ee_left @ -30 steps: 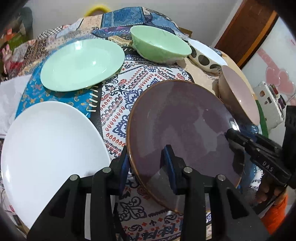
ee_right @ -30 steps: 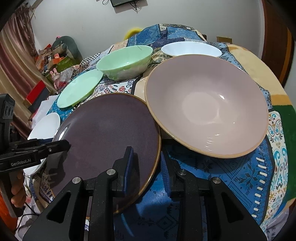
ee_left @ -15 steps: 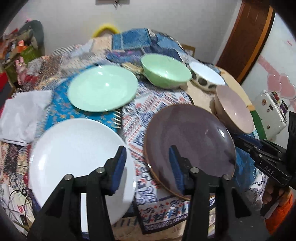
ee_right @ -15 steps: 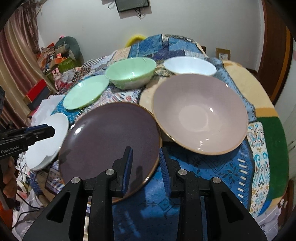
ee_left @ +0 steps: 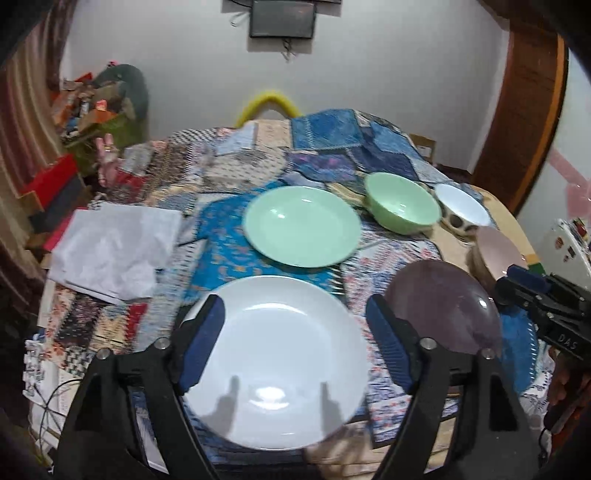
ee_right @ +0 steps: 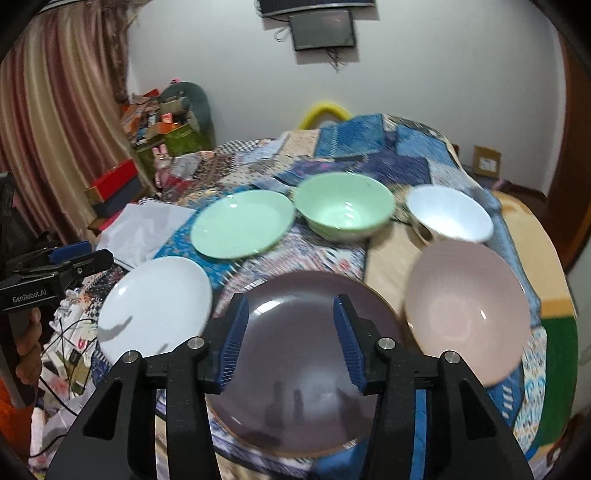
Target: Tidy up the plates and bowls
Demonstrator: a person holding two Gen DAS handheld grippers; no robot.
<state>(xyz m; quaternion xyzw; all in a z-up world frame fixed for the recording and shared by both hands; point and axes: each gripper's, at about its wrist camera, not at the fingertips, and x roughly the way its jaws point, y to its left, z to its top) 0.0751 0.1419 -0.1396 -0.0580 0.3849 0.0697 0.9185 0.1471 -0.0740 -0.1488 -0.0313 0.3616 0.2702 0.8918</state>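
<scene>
Patchwork cloth (ee_left: pixel 236 173) in blues and reds covers the table before us, with a white wall and a small dark screen (ee_right: pixel 322 28) behind it. We hold a pair of tongs in each hand, both raised above the near edge and touching nothing.

Our left tongs (ee_left: pixel 295 341) stand wide apart, their jaws having just been opening, with nothing between them; the white plate (ee_left: pixel 277 362) lies flat on the cloth below. Our right tongs (ee_right: pixel 293 343) are parted more narrowly, their jaws also having just been opening, and they hang empty over the dark purple plate (ee_right: pixel 299 369), which rests near the front edge just right of the white plate.

Beyond these two, the pale green plate (ee_left: pixel 301 225) sits toward the middle of the table. Right of it stands the green bowl (ee_right: pixel 345 210), and farther right the white bowl (ee_right: pixel 448 218) with dark spots on its outside. The wide pink bowl (ee_right: pixel 467 310) sits near us at the right, just beside the purple plate. Crumpled white paper (ee_left: pixel 114 249) lies at the left side of the table.
</scene>
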